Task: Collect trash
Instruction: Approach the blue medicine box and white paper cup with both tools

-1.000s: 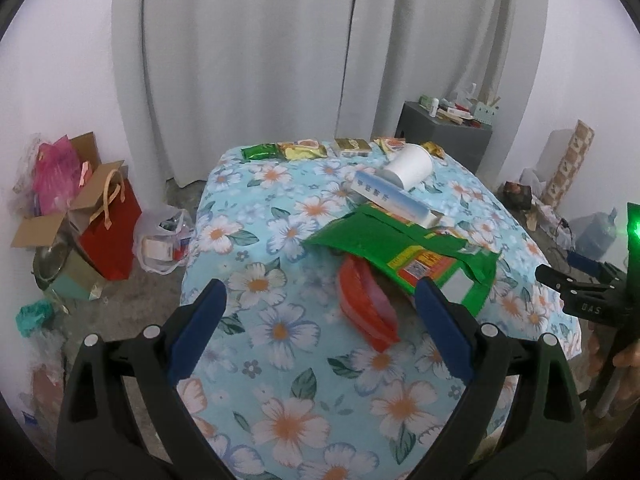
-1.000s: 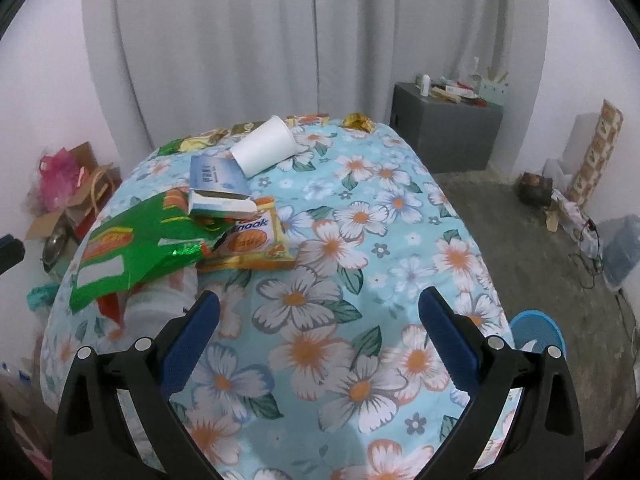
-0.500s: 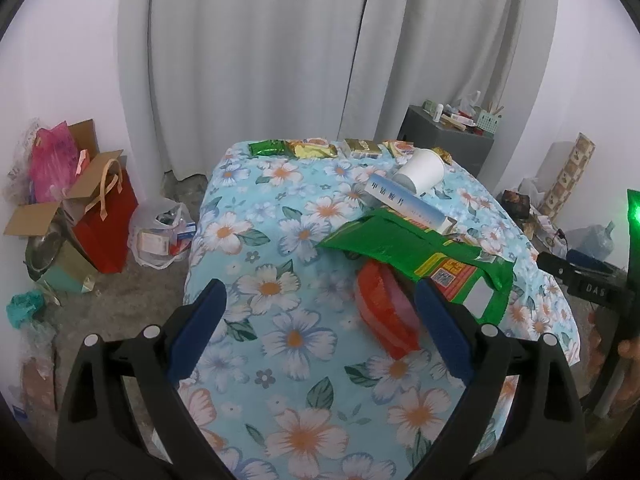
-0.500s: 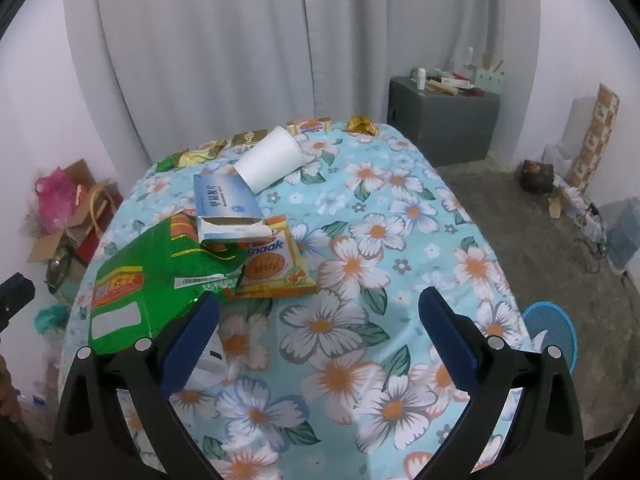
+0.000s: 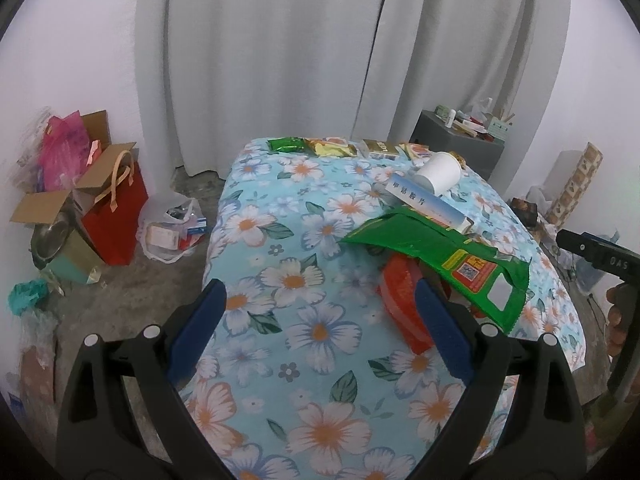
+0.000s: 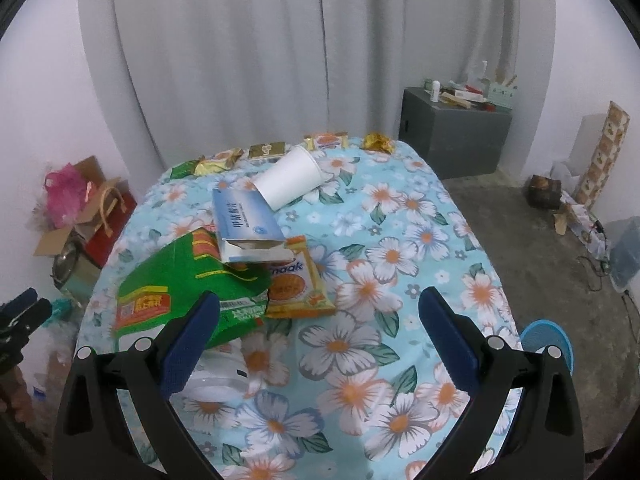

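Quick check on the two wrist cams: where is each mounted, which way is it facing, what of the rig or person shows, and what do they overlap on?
Left wrist: on the left gripper, facing forward over the floral table toward the curtain; its open blue fingers show, plus the other gripper at right.
Right wrist: on the right gripper, same direction from further right; open fingers show.
Shared: green wrapper, blue box, white cup.

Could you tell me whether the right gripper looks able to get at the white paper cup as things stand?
Probably yes: the right gripper is open, and the white paper cup lies on its side with nothing on top.
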### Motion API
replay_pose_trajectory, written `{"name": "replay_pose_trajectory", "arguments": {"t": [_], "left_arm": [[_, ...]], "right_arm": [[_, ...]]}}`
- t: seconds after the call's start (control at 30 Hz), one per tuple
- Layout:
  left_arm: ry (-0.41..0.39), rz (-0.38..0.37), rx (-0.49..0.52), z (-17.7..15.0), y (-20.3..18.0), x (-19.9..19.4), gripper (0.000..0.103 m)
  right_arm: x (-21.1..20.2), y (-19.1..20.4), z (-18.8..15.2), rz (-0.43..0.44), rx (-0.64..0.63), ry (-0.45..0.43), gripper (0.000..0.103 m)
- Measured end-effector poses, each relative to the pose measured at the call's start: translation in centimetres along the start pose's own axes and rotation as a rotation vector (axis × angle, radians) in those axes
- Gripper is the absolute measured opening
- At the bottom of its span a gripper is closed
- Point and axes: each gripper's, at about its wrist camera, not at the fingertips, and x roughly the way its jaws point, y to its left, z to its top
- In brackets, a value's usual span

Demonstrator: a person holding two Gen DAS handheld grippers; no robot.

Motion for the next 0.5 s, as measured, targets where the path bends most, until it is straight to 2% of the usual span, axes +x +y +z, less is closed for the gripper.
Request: {"name": "replay_pose_trajectory", "arguments": {"t": [0.23,0.5], "left_arm": [[0.001,-0.008,-0.017,0.1,0.0,0.2,0.091],[0.002,-0.039,-0.024,0.6,-0.7,0.7,0.091]], "right_arm": [[0.1,-0.5,-0.1,0.04,-0.03,-0.035,0.097],[0.4,-2.1,0.2,0.085,0.022,-0.084,0.097]]}}
